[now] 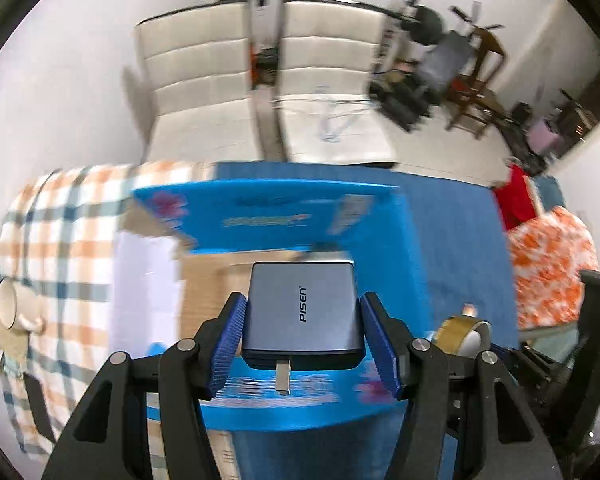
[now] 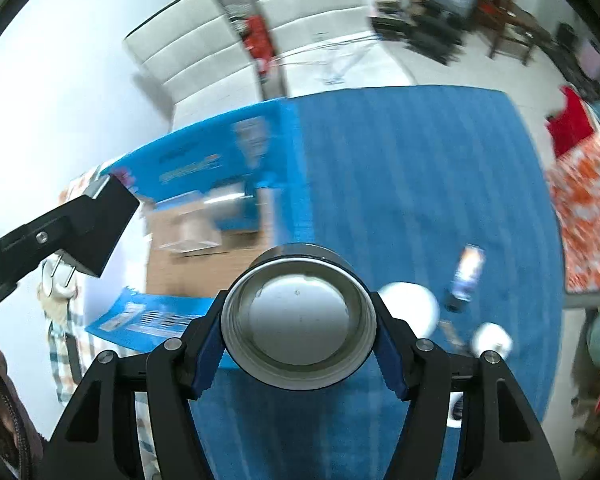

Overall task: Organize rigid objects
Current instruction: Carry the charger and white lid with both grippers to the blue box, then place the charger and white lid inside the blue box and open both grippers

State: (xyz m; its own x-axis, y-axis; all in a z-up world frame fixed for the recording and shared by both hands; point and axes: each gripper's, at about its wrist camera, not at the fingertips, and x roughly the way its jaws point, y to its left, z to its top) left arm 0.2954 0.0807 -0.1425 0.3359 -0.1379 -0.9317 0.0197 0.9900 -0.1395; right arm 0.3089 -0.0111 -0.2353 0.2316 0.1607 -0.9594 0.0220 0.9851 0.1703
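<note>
White wall and a pale padded sofa (image 1: 220,92) fill the top of the left wrist view, with dark furniture clutter blurred at upper right. Below that, a blue textured cloth-covered table (image 2: 420,184) spreads across the middle of both views, a plaid orange-and-blue cloth (image 1: 60,232) at left, an orange floral fabric (image 1: 548,272) at right.

On the table, an open bright-blue cardboard box with brown inside (image 1: 292,216) sits centre frame, flaps out.

Left gripper (image 1: 300,336), low centre: jaws closed partway on a flat grey rectangular PISEN charger (image 1: 302,312), blue pads pressing both long sides. Its long axis runs away from the camera, metal prong pointing back toward the lens, held right over the box.

Right gripper (image 2: 300,336), low centre of its view: jaws wide, clamped around a round steel tin with a dark rim (image 2: 300,320), open mouth facing the camera, above the blue cloth just right of the box.

Smaller bits: a roll of brown tape (image 1: 460,332) lower right, a white mug (image 1: 12,308) far left on the plaid.
</note>
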